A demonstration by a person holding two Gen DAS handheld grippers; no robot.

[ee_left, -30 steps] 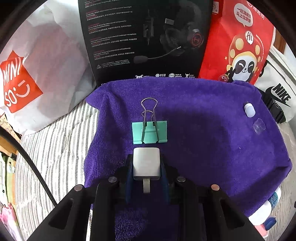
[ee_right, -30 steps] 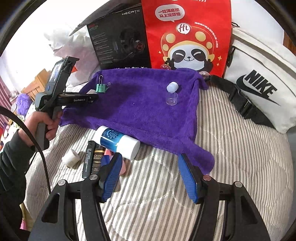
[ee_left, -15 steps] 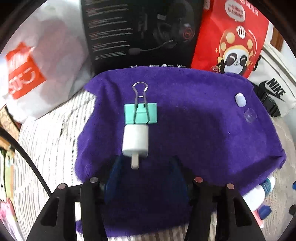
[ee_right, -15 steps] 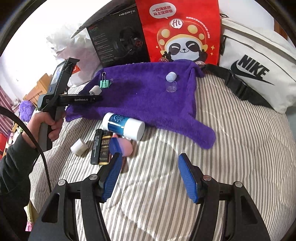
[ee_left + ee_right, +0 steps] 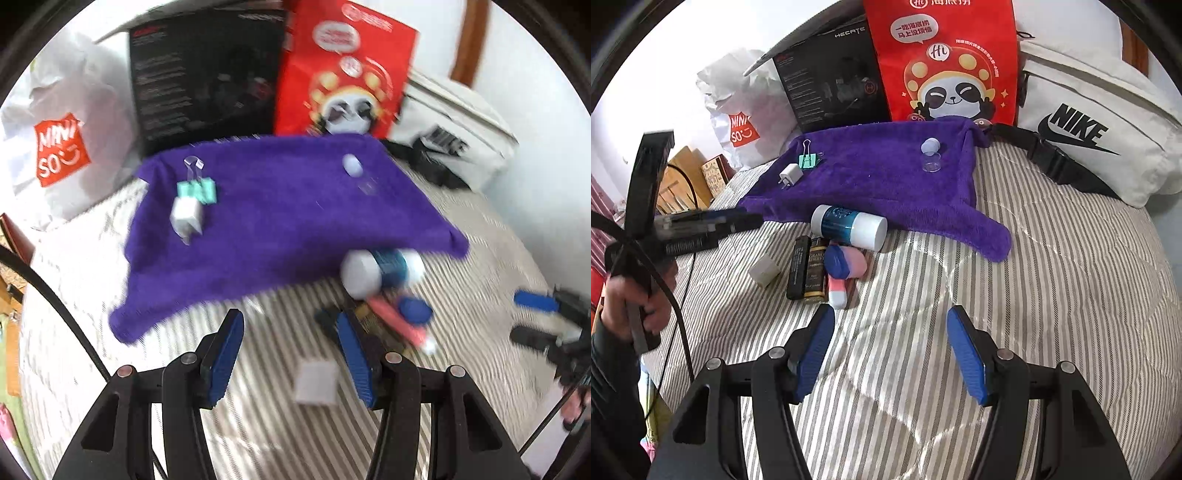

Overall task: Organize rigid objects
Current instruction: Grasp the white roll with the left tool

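Now the left gripper [image 5: 291, 354] hangs over the striped quilt [image 5: 1052, 295], just off the near edge of the purple towel [image 5: 886, 177]. Its jaws stand partly open and have just been opening; nothing is between them. The left view is smeared by motion.

White charger [image 5: 790, 173]: lying on the towel near its far left corner, prongs toward the towel's near edge, clear of both grippers. Green binder clip [image 5: 809, 160]: on the towel, just behind the charger, the two about touching. Small pale cap [image 5: 930, 146] and a clear cup [image 5: 931, 162]: on the towel toward its far right corner, close together.

Off the towel, along its near edge on the quilt: a blue and white bottle [image 5: 849, 227] on its side, touching the towel's hem. Just in front of the bottle lies a cluster: two dark tubes [image 5: 807, 267] side by side, a blue and pink case [image 5: 846, 262], a pink and white piece [image 5: 837, 291]. A beige block [image 5: 764, 271] sits left of that cluster, apart from the towel.

Right gripper [image 5: 890, 350]: over bare quilt, in front of the cluster and well short of the towel. Fingers about half spread, empty.

A hand [image 5: 639, 306] in a dark sleeve grips the left tool's handle, left of the towel.

Behind the towel, propped upright: black box [image 5: 831, 81], red panda bag [image 5: 945, 62], white plastic bag [image 5: 746, 107], white Nike bag [image 5: 1100, 129].
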